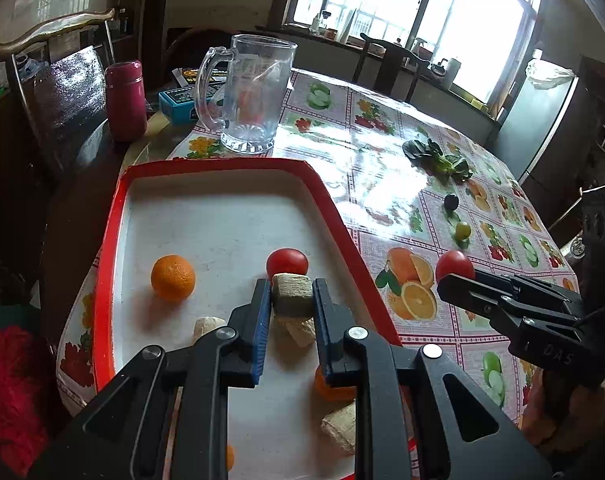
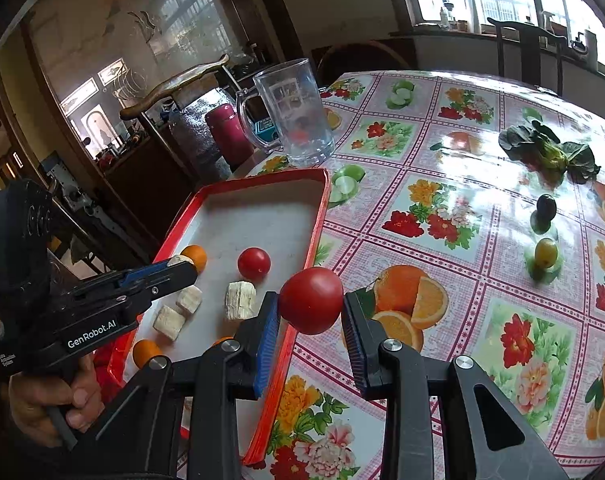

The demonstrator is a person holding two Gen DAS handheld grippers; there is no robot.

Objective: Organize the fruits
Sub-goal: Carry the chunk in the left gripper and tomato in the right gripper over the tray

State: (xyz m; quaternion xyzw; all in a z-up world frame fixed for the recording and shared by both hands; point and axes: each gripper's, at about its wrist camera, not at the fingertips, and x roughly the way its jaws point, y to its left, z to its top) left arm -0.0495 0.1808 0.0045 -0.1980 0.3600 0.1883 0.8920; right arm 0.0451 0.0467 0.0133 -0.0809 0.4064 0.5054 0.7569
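Note:
My left gripper (image 1: 292, 287) is shut on a pale, fibrous cylinder chunk (image 1: 292, 302), held above the white floor of the red-rimmed tray (image 1: 218, 165). In the tray lie a mandarin (image 1: 173, 278), a red tomato (image 1: 287, 263) and more pale chunks (image 2: 240, 300). My right gripper (image 2: 310, 305) is shut on a second red tomato (image 2: 311, 300), held by the tray's right rim (image 2: 320, 216). Each gripper shows in the other's view: the right gripper (image 1: 458, 278) to the right, the left gripper (image 2: 184, 267) over the tray's left side.
A glass mug (image 1: 250, 92) and a maroon flask (image 1: 125, 100) stand behind the tray. On the fruit-print tablecloth (image 2: 442, 168) to the right lie leafy greens (image 2: 550, 152), a dark plum (image 2: 546, 206) and a yellow-green fruit (image 2: 545, 252). A chair (image 1: 50, 36) stands at the left.

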